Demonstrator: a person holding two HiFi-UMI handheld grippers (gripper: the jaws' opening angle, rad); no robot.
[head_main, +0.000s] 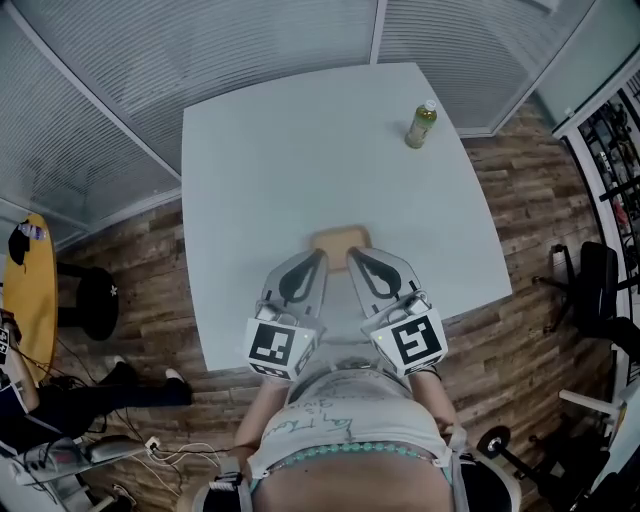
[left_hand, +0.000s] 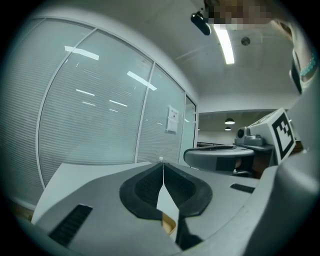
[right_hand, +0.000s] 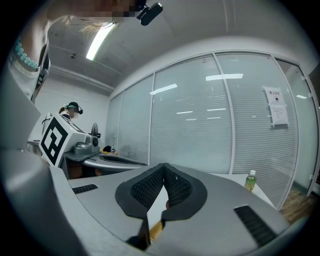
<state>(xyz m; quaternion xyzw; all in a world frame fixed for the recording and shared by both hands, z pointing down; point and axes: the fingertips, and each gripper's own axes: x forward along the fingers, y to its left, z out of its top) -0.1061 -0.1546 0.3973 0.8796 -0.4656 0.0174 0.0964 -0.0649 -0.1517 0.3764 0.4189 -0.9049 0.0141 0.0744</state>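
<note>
Head view: a tan block (head_main: 342, 239) lay on the counter (head_main: 260, 150). The left gripper (head_main: 319, 256) and right gripper (head_main: 352, 257) pointed at its near edge, just beside it. A green bottle (head_main: 421, 124) stood well beyond it.
Left gripper view: the fingers (left_hand: 147, 187) met at the tips and held nothing.
Right gripper view: the fingers (right_hand: 145, 190) were likewise pressed together and empty.
Care: in my judgement, gripping the block would call for parting the fingers first.

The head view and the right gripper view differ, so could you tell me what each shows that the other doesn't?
Only the head view: a black chair and cables. Only the right gripper view: a ceiling light and a paper notice. Both: the table, the green bottle, the tan board and the right gripper, jaws shut.
</note>
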